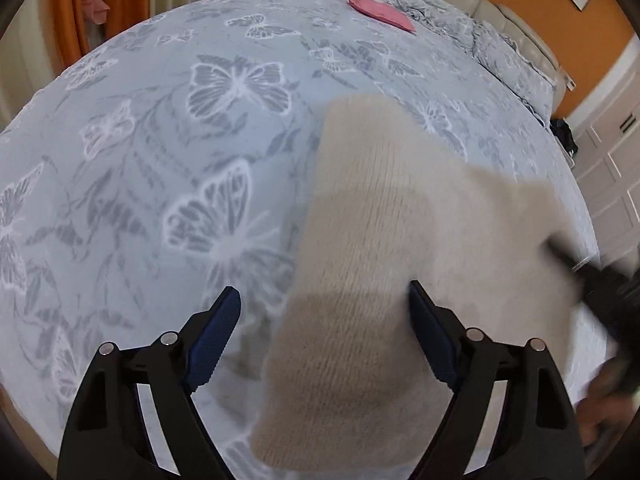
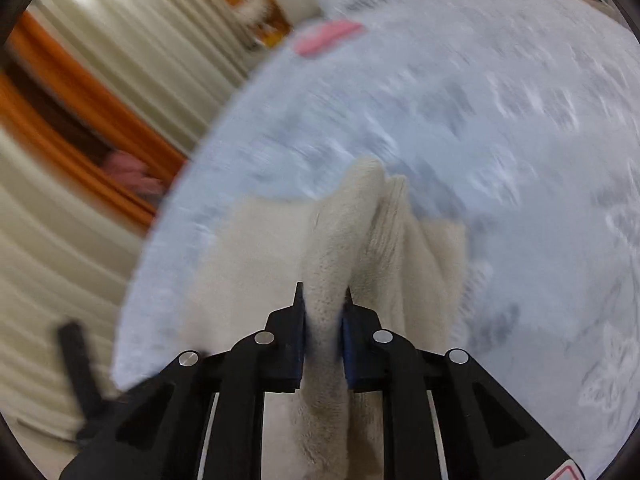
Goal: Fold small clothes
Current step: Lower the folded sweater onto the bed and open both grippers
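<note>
A cream knitted garment [image 1: 360, 264] lies on the pale blue butterfly-print bedspread [image 1: 168, 128], stretching from between my left fingers toward the right. My left gripper [image 1: 324, 300] is open, jaws wide apart above the garment's near end, holding nothing. In the right wrist view my right gripper [image 2: 323, 300] is shut on a bunched fold of the cream garment [image 2: 348, 224], which rises between the blue pads and drapes down onto the bedspread [image 2: 480, 120]. The right gripper's dark body [image 1: 600, 280] shows blurred at the garment's right edge in the left wrist view.
A pink folded item [image 1: 380, 12] lies far across the bed, also pink and blurred in the right wrist view [image 2: 328, 38]. Rumpled pillows [image 1: 460, 20] and a beige headboard [image 1: 520, 28] are at the back right. Orange and cream curtains [image 2: 100, 100] hang past the bed's left edge.
</note>
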A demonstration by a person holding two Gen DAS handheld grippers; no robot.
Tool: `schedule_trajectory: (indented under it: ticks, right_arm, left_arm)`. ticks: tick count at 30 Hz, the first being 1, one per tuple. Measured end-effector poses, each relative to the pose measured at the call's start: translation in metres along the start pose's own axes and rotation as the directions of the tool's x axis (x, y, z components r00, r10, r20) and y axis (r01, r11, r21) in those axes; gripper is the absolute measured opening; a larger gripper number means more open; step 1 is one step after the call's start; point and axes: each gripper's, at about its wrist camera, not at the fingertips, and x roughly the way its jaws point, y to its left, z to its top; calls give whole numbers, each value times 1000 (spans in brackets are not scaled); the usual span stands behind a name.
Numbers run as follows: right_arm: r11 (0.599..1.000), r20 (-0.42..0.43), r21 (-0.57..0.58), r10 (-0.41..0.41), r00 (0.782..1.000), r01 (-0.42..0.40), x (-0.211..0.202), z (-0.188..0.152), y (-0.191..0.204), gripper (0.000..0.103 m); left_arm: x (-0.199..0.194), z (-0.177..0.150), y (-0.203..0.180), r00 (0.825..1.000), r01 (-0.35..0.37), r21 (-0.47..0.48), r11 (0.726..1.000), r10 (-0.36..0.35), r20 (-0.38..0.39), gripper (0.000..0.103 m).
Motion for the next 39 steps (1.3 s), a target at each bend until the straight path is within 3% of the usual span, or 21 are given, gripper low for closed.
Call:
schedule_trajectory:
  ticks: [2,4,6,8,9,10,13,16,18,20,22,25,26,27,29,30,31,33,35,37,39]
  right_arm:
    - [997,15,-51,-59,998,60,2,-1,2,15]
    - [981,-91,-47,-190,977,186,28,-8,-19,22]
    - [980,-118,11,-194,974,197,25,-16,-33,25]
    - [985,-64,82,-148,987,153,-10,-30,-35,46]
    - [983,-46,98,-152,987,156,-27,-40,-34,70]
    - [982,-26,107,-155,988,157,-40,-52,-33,76]
    - [982,-38,106,-155,987,159,-60,-95,-32,74]
    - [967,-76,153,-196,978,205,-62,-127,-38,64]
    - [964,-95,194,-168,981,183,-64,-138,-43,64]
    - [963,-123,251,-63,990,93,-60,-149,-43,65]
    - [946,-119,323,52,992,-11,-50,-148,-44,65]
    - [920,-53,377,132,990,-102,-34,-130,-44,71]
    - [920,-52,378,135,989,-106,-28,-126,-44,63]
    - [923,-56,369,134,989,-105,-22,-119,-42,20]
    - [942,-51,316,140,989,-117,-22,-103,-27,21]
    - [952,-3,267,158,987,-152,-35,-96,-14,21]
    - [970,41,177,164,986,-169,-53,-87,6,21]
    - [988,44,68,137,990,-140,-61,-85,21,20]
    - [998,-55,58,6,998,-2,-34,-97,2,21]
    - [988,-171,109,-86,981,106,-3,-117,-32,21]
    - [981,-142,186,-34,989,60,-12,-124,-43,26]
  left_arm:
    - [1,-3,4,1000,-3,-8,1000,3,7,86]
    - [9,-4,11,1000,17,-56,998,-17,-11,92]
    - [6,-4,21,996,87,-125,988,-90,-22,92]
    - [-19,-7,27,989,148,-143,978,-145,34,90]
    - [-30,-10,29,984,172,-133,976,-164,68,91]
    - [-46,-16,33,979,189,-113,975,-177,103,91]
    - [-58,-38,49,985,167,-161,973,-155,81,94]
    - [-50,-64,62,991,106,-240,965,-121,-49,93]
    - [-54,-77,59,994,58,-195,979,-75,-79,93]
    - [-54,-87,48,995,12,-109,994,-23,-97,93]
    - [-53,-84,36,998,-7,-41,999,5,-61,92]
    - [-52,-66,30,999,-11,-15,1000,12,41,85]
    - [-48,-62,28,998,-16,-5,1000,17,54,75]
    - [-43,-59,28,999,-17,3,1000,17,48,59]
    - [-38,-59,31,1000,6,-24,1000,-6,26,36]
    - [-42,-61,33,999,22,-33,999,-21,36,32]
    - [-50,-64,32,998,-11,-15,1000,12,68,32]
    - [-55,-68,33,993,-63,8,998,62,100,33]
    - [-38,-74,45,998,-59,-30,998,59,-2,34]
    - [-24,-73,48,994,-90,-39,995,87,-65,32]
    - [-28,-72,46,994,-98,-23,995,97,-42,36]
